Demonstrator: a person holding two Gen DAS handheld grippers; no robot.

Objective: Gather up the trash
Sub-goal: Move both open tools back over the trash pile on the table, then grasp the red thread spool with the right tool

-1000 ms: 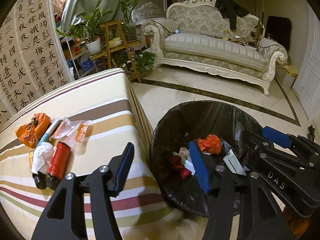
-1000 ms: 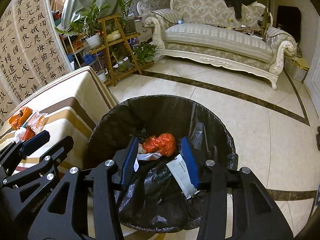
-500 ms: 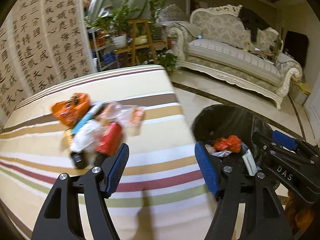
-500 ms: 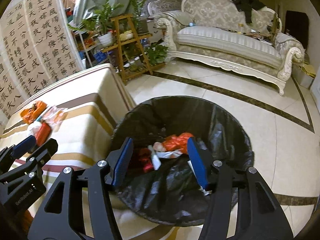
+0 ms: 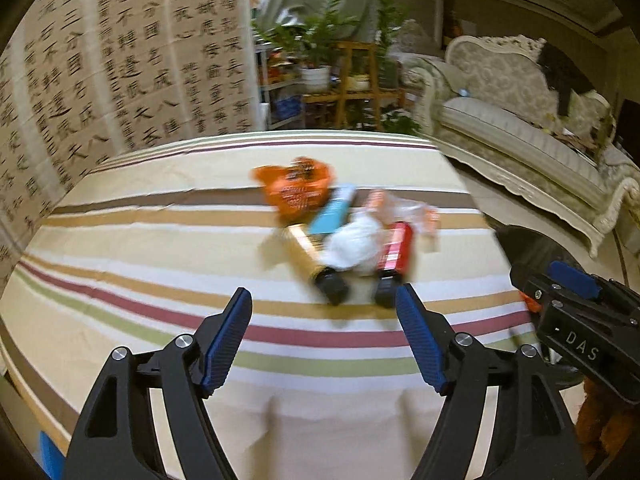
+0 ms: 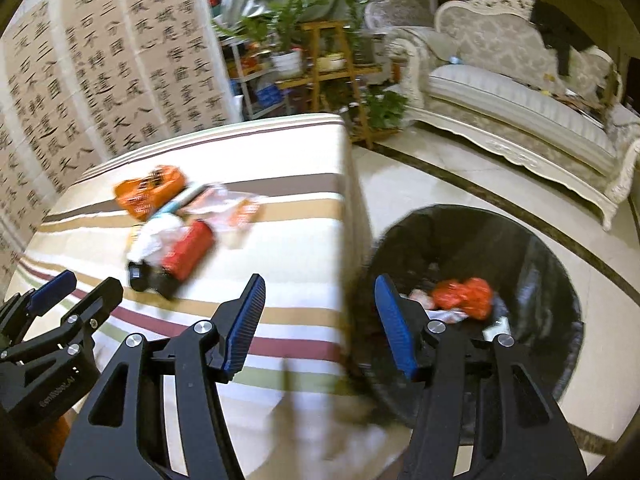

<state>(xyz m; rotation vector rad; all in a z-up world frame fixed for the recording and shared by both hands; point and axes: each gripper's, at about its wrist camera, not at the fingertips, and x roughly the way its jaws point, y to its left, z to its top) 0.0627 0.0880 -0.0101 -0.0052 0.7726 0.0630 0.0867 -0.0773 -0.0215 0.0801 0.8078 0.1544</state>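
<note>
A heap of trash lies on the striped tablecloth (image 5: 140,264): an orange wrapper (image 5: 294,190), a blue packet (image 5: 332,212), a white crumpled tissue (image 5: 356,244), a red can (image 5: 396,246), a tan tube with a black cap (image 5: 310,260) and clear plastic (image 5: 404,204). My left gripper (image 5: 324,340) is open and empty, just short of the heap. My right gripper (image 6: 320,320) is open and empty, over the table edge beside the black-lined bin (image 6: 532,256), which holds an orange bag (image 6: 464,296). The heap also shows in the right wrist view (image 6: 176,236).
A calligraphy screen (image 5: 100,60) stands behind the table. A plant stand (image 6: 320,60) and a cream sofa (image 6: 520,92) stand across the tiled floor (image 6: 440,184). The right gripper's body shows at the right edge of the left wrist view (image 5: 580,328).
Both grippers have swung left from the bin towards the table. The left one now faces the trash heap. Both jaws have opened wider.
</note>
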